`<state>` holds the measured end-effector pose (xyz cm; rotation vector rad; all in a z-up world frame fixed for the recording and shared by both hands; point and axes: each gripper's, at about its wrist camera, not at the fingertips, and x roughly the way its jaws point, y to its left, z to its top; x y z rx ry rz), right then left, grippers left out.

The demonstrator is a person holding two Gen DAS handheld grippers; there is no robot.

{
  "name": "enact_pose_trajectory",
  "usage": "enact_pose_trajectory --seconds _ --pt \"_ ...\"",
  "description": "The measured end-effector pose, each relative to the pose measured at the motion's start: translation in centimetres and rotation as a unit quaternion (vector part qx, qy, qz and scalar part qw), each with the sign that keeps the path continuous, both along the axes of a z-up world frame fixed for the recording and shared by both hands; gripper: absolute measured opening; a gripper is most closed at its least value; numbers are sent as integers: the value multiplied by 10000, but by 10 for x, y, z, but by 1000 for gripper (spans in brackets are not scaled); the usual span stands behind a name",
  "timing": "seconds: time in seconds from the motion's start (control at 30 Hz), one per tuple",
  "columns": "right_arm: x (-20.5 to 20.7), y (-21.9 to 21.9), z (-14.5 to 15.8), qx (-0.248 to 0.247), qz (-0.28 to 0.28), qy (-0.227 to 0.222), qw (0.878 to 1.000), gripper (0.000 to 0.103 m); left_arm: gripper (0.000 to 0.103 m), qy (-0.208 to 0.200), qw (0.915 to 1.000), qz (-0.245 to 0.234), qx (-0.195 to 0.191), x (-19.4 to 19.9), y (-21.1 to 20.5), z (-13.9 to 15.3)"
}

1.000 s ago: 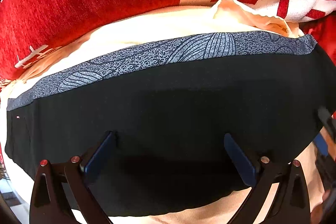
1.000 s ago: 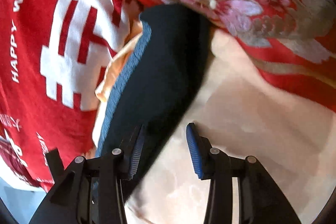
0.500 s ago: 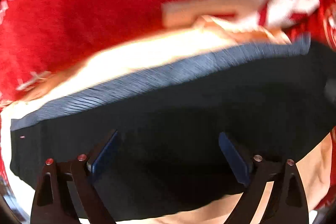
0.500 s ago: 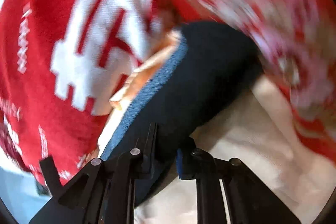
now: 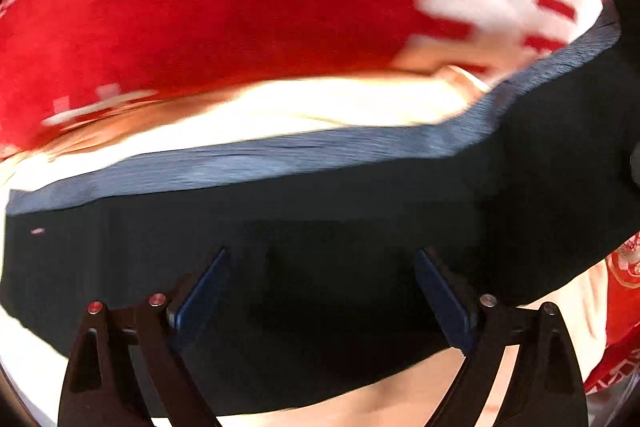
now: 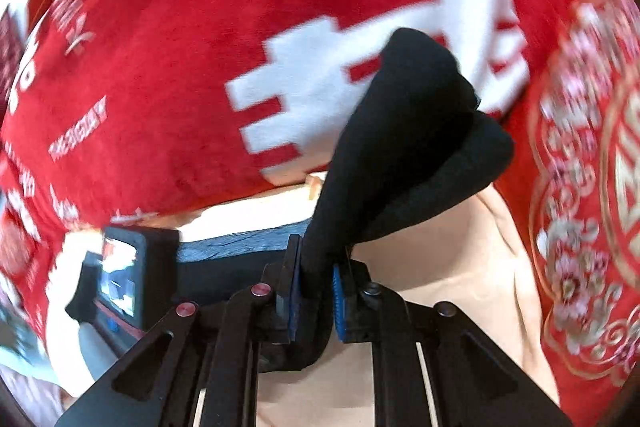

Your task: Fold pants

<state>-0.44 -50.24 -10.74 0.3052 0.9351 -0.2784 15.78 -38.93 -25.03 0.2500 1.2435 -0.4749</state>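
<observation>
The pants (image 5: 320, 227) are lying on a cream cloth (image 5: 280, 107), and that cloth is sitting on a big red blanket (image 5: 200, 7) with white shapes on it. The pants are black, with a gray-blue band (image 5: 280, 155) running along their far edge. One end of the pants is going up in the air, because the right gripper (image 6: 316, 301) is pinching it, with black cloth squeezed tight between the two blue pads (image 6: 295, 297). The loose end is flopping out past the jaws like a fat black roll. The left gripper (image 5: 320, 291) is spread wide over the flat part of the pants, with nothing caught between its pads (image 5: 202, 291). I cannot tell if it is touching the cloth or just hanging above it. What could go wrong? The right gripper is holding only a small bunch, so a fast pull could make the cloth slip out and drop in a heap. The flat part could also slide along with the lifted end, since nothing is holding it down, and then the fold would be crooked. The cream cloth could be dragged and wrinkle too. The band edge is looking wavy, not straight, so lining up the ends may be hard. There is lots of soft red blanket beyond the band, so there is room to carry the end over. The left gripper's camera box (image 6: 136, 275) is just beside the right gripper, so the two could bump.
</observation>
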Motion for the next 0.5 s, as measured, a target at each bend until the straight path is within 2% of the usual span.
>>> enact_pose_trajectory --seconds 0.2,0.27,0.37,0.43,0.5 --pt "24 91 -4 -862 989 300 9909 15 94 -209 9968 709 297 26 116 17" --pt "32 125 -15 -1153 1325 474 9833 15 94 -133 9939 985 471 38 157 10" --pt "43 175 -52 -1596 1803 881 9666 15 94 173 9887 1275 766 46 202 -11" --pt "48 211 -88 -2002 2185 1360 9454 18 94 275 9868 1366 830 43 219 -19" --pt "41 240 -126 -2724 2473 1925 9097 22 94 311 9868 1376 793 40 233 -19"
